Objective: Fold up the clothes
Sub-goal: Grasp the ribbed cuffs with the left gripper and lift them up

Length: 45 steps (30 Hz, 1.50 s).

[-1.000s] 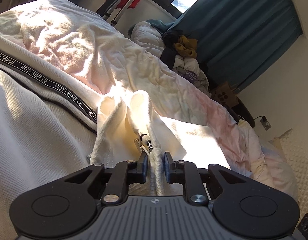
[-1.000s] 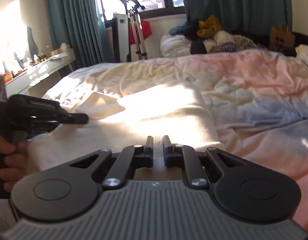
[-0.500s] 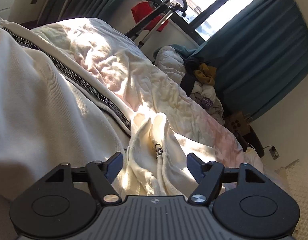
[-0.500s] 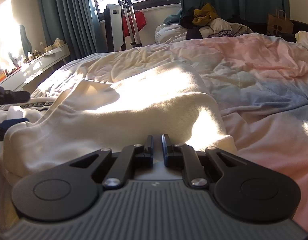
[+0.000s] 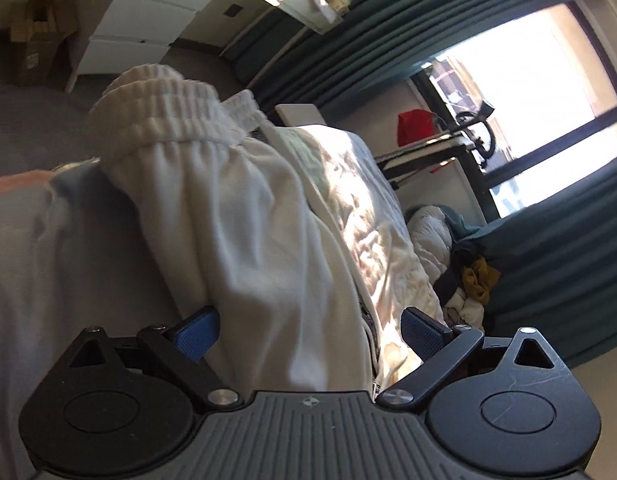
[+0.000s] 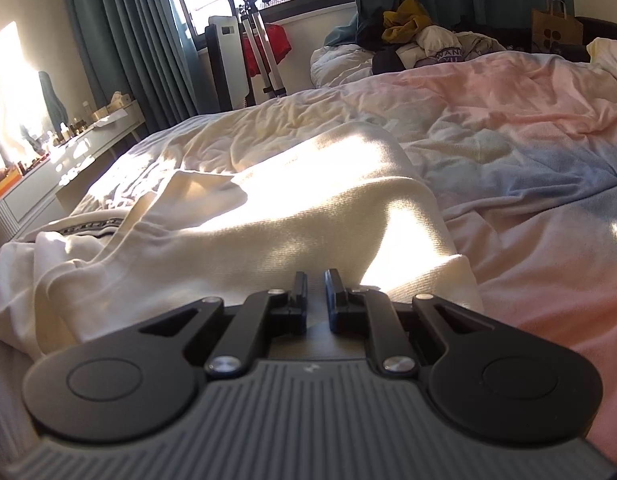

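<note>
A cream-white pair of sweatpants (image 6: 308, 216) lies bunched on the bed, with a black lettered side stripe (image 6: 92, 226) showing at its left. My right gripper (image 6: 316, 294) is shut on the near edge of this garment, a strip of cloth pinched between its fingers. In the left wrist view the same garment (image 5: 268, 248) fills the middle, its ribbed elastic waistband (image 5: 164, 120) at the top. My left gripper (image 5: 310, 332) is open, and its blue pads (image 5: 198, 332) stand wide apart on either side of the cloth without clamping it.
The bed carries a pink and blue duvet (image 6: 528, 128). A heap of clothes (image 6: 412, 36) and a paper bag (image 6: 556, 28) lie at its far end. Metal crutches (image 6: 256, 40) and a white heater (image 6: 224, 64) stand by the window. A desk (image 6: 68, 152) runs along the left wall. White drawers (image 5: 148, 20) are seen from the left wrist.
My left gripper has opened, let go of the drawstring fold, and swung round to face the waistband. My right gripper stays shut on the cloth, and the garment has settled lower on the bed.
</note>
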### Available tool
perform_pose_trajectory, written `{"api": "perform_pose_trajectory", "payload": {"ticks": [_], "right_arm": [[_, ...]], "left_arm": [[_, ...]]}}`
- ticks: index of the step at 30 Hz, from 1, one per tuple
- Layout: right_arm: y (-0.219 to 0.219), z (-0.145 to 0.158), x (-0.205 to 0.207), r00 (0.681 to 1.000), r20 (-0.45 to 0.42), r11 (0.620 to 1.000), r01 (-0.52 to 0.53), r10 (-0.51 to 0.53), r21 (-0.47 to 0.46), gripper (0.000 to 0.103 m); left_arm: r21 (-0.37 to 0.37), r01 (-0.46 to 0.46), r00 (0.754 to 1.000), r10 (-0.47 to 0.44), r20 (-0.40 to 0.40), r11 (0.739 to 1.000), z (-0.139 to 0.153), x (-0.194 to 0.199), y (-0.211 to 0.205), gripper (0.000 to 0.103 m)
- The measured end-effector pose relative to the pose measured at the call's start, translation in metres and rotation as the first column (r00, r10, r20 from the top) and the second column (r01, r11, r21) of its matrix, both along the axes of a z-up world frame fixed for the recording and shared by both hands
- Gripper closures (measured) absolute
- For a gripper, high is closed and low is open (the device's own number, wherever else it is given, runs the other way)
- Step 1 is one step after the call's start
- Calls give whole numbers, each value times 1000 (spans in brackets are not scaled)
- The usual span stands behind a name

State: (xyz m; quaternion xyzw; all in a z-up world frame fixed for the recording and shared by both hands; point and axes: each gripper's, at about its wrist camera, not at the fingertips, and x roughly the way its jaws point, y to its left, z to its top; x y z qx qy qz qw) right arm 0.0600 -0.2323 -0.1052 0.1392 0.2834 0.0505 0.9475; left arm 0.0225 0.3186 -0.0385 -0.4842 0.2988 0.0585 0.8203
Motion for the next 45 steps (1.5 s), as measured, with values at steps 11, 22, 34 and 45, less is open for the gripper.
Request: {"api": "perform_pose_trajectory", "payload": {"ticks": [11, 22, 34, 45], "right_arm": [[28, -10, 8, 998, -2, 993, -58, 58, -100, 90], [41, -1, 2, 987, 68, 989, -142, 144, -28, 89], [64, -10, 9, 965, 10, 965, -263, 263, -10, 90], [14, 15, 11, 991, -42, 963, -113, 127, 243, 90]], "left_arm": [[-88, -119, 990, 112, -80, 989, -30, -1, 36, 14], [-128, -237, 972, 236, -17, 963, -43, 7, 64, 17], [233, -229, 973, 230, 23, 945, 7, 51, 62, 59], [606, -110, 976, -29, 215, 788, 141, 94, -93, 79]]}}
